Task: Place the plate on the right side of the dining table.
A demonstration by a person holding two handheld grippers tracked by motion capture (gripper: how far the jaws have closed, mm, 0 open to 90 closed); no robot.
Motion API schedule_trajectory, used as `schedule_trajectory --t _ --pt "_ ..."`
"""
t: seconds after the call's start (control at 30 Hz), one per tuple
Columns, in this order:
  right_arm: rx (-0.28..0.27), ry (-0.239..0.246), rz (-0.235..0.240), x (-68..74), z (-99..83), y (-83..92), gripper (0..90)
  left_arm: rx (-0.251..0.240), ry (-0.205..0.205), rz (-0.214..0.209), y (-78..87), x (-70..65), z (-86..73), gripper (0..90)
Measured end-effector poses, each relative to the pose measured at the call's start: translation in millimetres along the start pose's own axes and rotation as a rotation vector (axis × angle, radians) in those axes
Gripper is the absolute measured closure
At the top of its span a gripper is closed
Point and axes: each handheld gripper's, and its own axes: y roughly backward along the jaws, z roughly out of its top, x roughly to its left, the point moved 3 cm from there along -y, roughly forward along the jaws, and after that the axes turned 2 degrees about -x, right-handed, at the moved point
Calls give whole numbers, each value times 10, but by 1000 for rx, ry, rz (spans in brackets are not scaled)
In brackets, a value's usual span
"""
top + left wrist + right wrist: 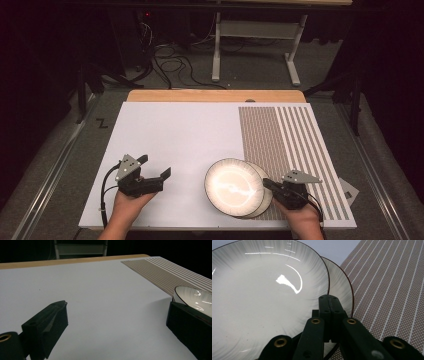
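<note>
two low hand-held grippers [156, 167] [267, 184] at table edge [200, 225]

A white worktop [175, 135] carries a striped mat [295, 135] at three o'clock and two overlapping plates [235, 186] at five o'clock.

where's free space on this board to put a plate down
The white board is bare from the left gripper to the wooden far edge, and left of the striped mat. The near right is crowded: two overlapping plates under the shut right gripper.
</note>
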Motion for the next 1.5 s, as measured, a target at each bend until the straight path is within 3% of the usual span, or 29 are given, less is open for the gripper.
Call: schedule_trajectory --t 1.5 --pt "1 -6 3 -1 -7 -4 900 -1 4 -2 3 8 5 43"
